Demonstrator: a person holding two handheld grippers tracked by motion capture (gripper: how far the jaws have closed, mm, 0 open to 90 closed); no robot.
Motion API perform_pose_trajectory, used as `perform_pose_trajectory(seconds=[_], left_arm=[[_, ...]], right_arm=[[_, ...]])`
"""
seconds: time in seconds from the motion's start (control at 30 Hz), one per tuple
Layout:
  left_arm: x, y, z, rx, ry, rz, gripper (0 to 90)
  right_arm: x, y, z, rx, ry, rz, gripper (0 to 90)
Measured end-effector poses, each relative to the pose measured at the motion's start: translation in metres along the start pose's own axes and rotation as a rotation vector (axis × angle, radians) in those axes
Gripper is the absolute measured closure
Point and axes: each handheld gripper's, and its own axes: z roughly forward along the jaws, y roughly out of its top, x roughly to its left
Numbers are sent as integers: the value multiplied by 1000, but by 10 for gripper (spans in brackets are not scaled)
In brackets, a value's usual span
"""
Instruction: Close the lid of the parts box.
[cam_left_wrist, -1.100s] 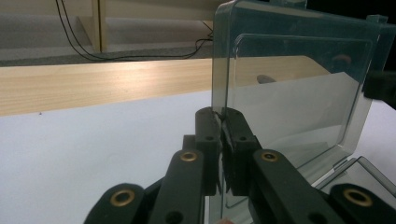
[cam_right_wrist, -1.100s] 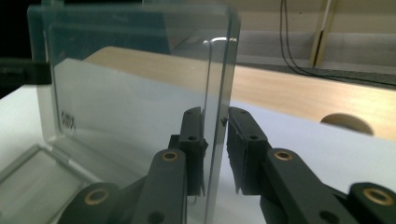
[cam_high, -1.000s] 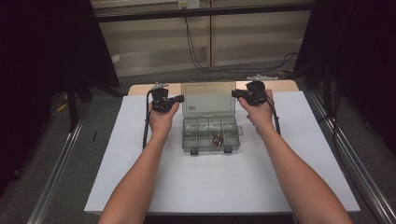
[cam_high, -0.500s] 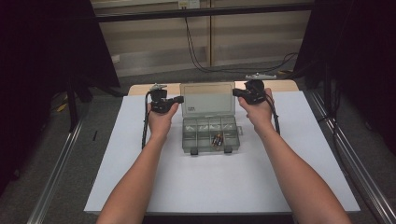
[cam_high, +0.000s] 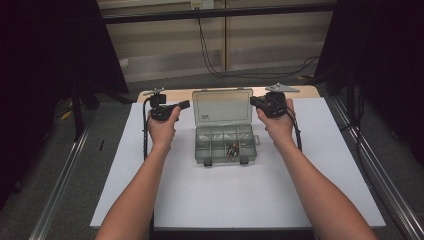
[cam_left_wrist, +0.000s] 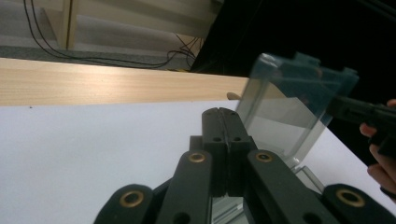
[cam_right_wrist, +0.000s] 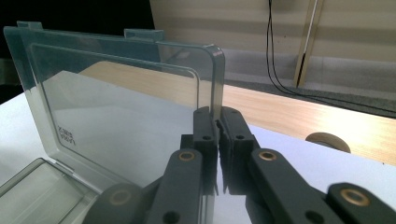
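A clear plastic compartment box (cam_high: 225, 145) sits at the back middle of the white board, its lid (cam_high: 222, 107) standing upright. Small brown parts (cam_high: 232, 150) lie in one front compartment. My right gripper (cam_high: 254, 101) is shut on the lid's right edge; in the right gripper view the jaws (cam_right_wrist: 217, 116) pinch the edge of the lid (cam_right_wrist: 116, 93). My left gripper (cam_high: 185, 105) is just left of the lid. Its jaws (cam_left_wrist: 226, 114) have just been closing and meet with nothing between them, the lid (cam_left_wrist: 289, 102) a little beyond.
The white board (cam_high: 200, 200) covers a wooden table whose back strip (cam_high: 310, 91) shows behind the box. Metal rails (cam_high: 60, 185) run along both sides. Cables (cam_high: 210, 55) hang over the floor behind. A round wooden knob (cam_right_wrist: 327, 140) sits at the table's back.
The left hand has shifted slightly beside the lid's left edge. The right hand and the upright lid have stayed where they were.
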Motion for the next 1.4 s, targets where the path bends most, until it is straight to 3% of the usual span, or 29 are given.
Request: perform_pose_trajectory(seconds=[0.2,0.33,0.4,0.73,0.87,1.0,1.2,1.4], left_arm=[[-4,6,12,15,26,-22,900],[-4,8,16,12,-1,-66,900],[-5,8,18,12,-15,-69,900],[-22,9,21,23,-52,-33,900],[-22,8,18,33,-62,-20,900],[-24,5,16,38,-73,-11,900],[-26,1,13,39,-79,-3,900],[-27,-5,8,46,-89,3,900]], right_arm=[[3,-6,-9,-34,7,-19,860],[6,-9,-13,-51,7,-40,856],[7,-11,-16,-55,13,-52,854],[8,-17,-27,-58,44,-69,836],[6,-24,-31,-41,60,-80,775],[-1,-34,-37,-24,111,-93,745],[-15,-39,-42,-10,103,-52,778],[-6,-27,-40,-14,82,-34,860]])
